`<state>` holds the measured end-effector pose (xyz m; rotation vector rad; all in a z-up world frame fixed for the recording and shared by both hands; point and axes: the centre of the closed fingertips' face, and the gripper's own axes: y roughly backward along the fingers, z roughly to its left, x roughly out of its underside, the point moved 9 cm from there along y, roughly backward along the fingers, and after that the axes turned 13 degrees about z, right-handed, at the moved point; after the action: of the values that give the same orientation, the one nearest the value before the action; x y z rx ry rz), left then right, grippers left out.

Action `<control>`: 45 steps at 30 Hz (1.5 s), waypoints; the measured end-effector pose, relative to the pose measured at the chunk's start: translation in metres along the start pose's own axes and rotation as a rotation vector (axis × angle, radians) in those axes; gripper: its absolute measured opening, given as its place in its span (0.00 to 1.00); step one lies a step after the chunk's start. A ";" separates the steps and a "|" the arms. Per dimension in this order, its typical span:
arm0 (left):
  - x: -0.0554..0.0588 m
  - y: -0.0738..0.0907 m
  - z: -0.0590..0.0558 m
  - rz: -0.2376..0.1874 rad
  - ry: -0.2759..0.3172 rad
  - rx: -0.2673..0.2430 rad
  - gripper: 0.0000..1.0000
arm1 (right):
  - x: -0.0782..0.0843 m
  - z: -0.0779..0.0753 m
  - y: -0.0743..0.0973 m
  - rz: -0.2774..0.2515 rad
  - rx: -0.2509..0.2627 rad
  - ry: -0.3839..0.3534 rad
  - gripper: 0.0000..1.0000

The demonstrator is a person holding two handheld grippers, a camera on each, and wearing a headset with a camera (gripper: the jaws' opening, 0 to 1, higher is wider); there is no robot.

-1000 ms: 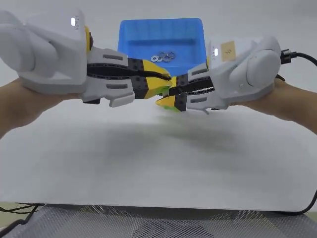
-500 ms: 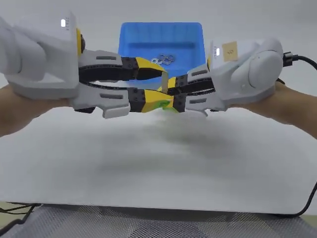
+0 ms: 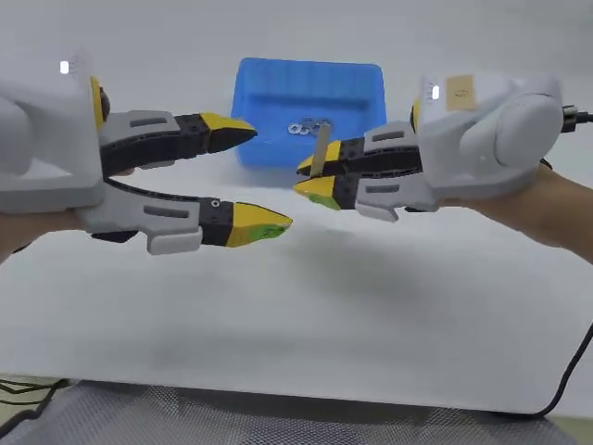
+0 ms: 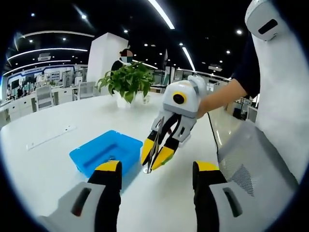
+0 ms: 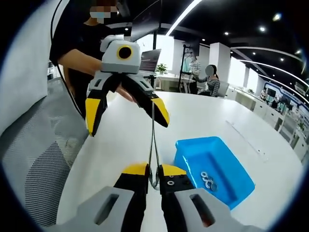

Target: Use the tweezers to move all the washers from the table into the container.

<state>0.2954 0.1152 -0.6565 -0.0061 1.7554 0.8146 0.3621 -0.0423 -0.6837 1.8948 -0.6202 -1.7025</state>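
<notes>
Your right gripper (image 3: 308,180) is clenched on the tweezers (image 3: 320,154); your left gripper (image 3: 269,178) stands released. Several washers (image 3: 309,127) lie in the blue container (image 3: 278,93). Judge transfer nearly complete; check the table (image 3: 324,306) for stragglers.

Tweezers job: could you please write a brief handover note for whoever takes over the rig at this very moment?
Left gripper: open, holding nothing, raised above the table.
Right gripper: shut on the tweezers, also raised above the table.
Blue container: on the table beyond both grippers, with several washers lying in it.
Done: those washers are in.
Left: check the table for any remaining washers and move them with the tweezers into the container.
</notes>
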 end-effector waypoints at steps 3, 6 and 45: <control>0.002 0.006 0.000 -0.013 0.019 -0.025 0.73 | -0.008 0.000 0.006 -0.005 0.006 0.012 0.09; 0.004 0.011 0.001 -0.030 0.037 -0.039 0.79 | -0.016 -0.001 0.012 -0.009 0.011 0.029 0.09; 0.029 0.034 0.007 -0.041 0.148 -0.098 1.00 | 0.006 -0.100 -0.035 0.054 0.108 0.021 0.09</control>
<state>0.2778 0.1562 -0.6650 -0.1711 1.8460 0.8884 0.4615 -0.0122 -0.7033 1.9484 -0.7624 -1.6433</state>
